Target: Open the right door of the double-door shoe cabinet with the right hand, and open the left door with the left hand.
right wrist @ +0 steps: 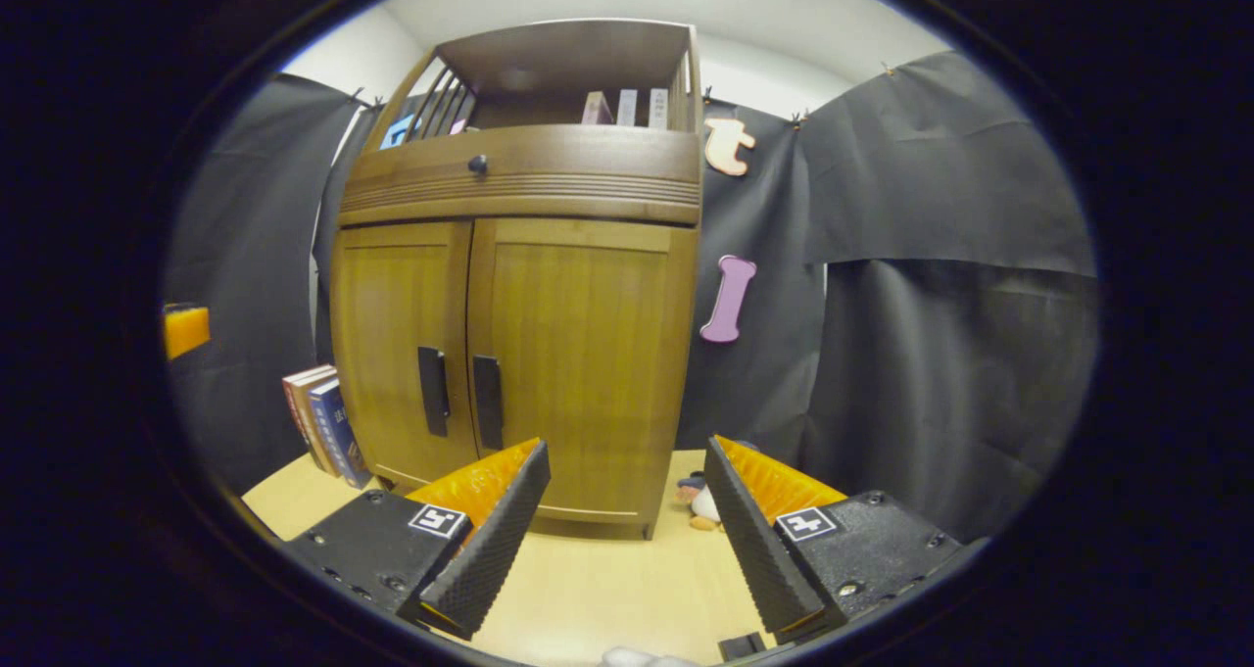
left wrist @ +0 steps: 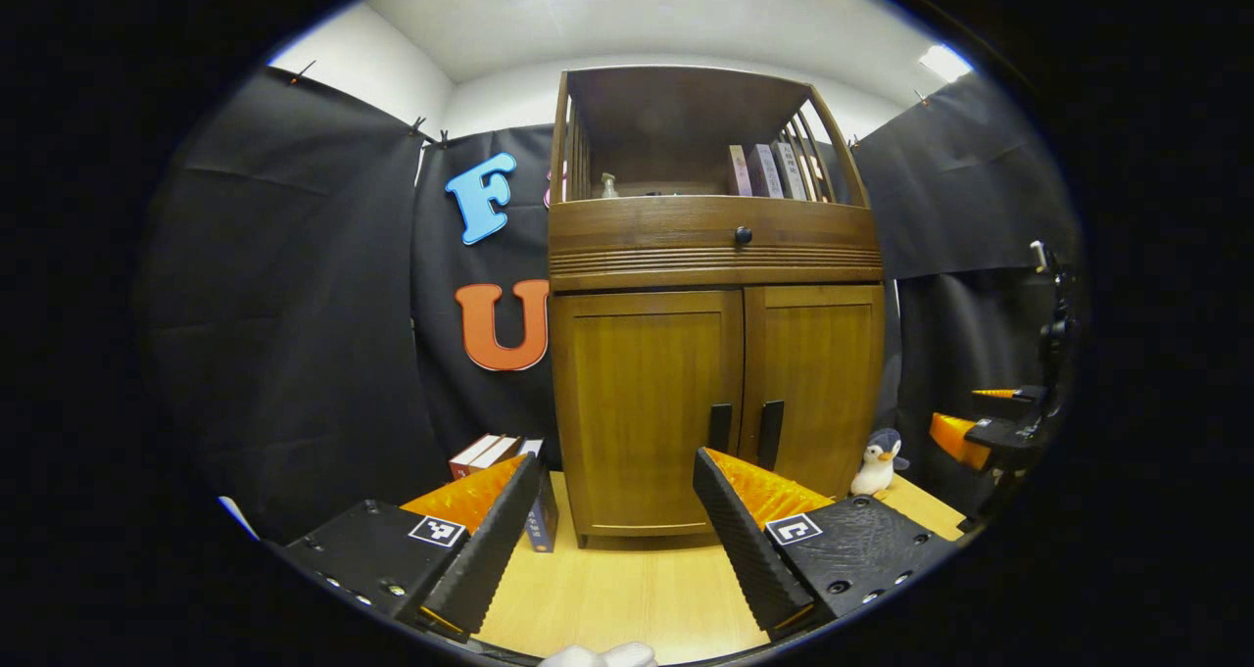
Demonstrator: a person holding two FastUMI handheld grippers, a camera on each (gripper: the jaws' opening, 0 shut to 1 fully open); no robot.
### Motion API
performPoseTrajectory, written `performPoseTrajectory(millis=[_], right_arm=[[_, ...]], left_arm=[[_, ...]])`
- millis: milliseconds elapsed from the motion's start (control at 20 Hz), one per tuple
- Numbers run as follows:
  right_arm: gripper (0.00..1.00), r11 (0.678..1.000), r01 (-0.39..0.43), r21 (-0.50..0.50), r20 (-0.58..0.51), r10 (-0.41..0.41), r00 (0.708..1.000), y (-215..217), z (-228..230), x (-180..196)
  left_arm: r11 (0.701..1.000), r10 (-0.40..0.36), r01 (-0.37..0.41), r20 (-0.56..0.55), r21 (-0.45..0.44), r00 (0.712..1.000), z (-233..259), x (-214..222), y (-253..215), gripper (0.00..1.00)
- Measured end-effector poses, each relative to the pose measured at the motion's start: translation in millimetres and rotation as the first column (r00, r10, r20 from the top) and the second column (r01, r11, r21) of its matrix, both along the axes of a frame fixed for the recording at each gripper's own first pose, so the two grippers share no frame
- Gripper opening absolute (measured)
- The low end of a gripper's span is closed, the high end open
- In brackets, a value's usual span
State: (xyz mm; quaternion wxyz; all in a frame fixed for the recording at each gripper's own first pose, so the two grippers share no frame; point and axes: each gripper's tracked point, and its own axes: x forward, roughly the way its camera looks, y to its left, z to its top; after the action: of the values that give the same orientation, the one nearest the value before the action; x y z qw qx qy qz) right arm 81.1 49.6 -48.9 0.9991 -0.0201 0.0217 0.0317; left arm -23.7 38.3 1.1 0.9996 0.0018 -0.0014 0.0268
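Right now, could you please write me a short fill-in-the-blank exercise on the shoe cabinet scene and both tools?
1. Both doors of the shoe cabinet are ____.
2. The plush penguin stands on the cabinet's ____ side in the left gripper view.
3. The left tool and the right tool both have their fingers ____.

Missing words: closed; right; open
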Motion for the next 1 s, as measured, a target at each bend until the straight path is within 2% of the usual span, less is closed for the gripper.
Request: performPoseTrajectory(millis=[300, 650, 850, 1000], right_arm=[[1.0, 0.993, -0.118, 0.014, -0.052, 0.118, 0.992, 67.6, -28.1, 77.0], [1.0, 0.986, -0.168, 0.018, -0.085, 0.169, 0.982, 127.1, -29.8, 161.8], [0.95, 0.981, -0.192, 0.002, -0.101, 0.191, 0.976, 156.9, -28.2, 188.0], [0.84, 0.98, -0.198, -0.011, -0.122, 0.195, 0.973, 171.3, -33.6, 200.0]], left_arm=[[0.997, 0.083, -0.083, -0.03, 0.003, 0.996, -4.9, -22.9, 21.5, 0.96], [0.982, 0.188, -0.189, -0.064, -0.008, 0.98, -12.8, -40.1, 43.7, 0.95], [0.974, 0.225, -0.226, -0.067, -0.014, 0.972, -16.5, -43.8, 52.0, 0.95], [0.97, 0.242, -0.244, -0.066, -0.019, 0.968, -17.8, -47.0, 56.5, 0.95]])
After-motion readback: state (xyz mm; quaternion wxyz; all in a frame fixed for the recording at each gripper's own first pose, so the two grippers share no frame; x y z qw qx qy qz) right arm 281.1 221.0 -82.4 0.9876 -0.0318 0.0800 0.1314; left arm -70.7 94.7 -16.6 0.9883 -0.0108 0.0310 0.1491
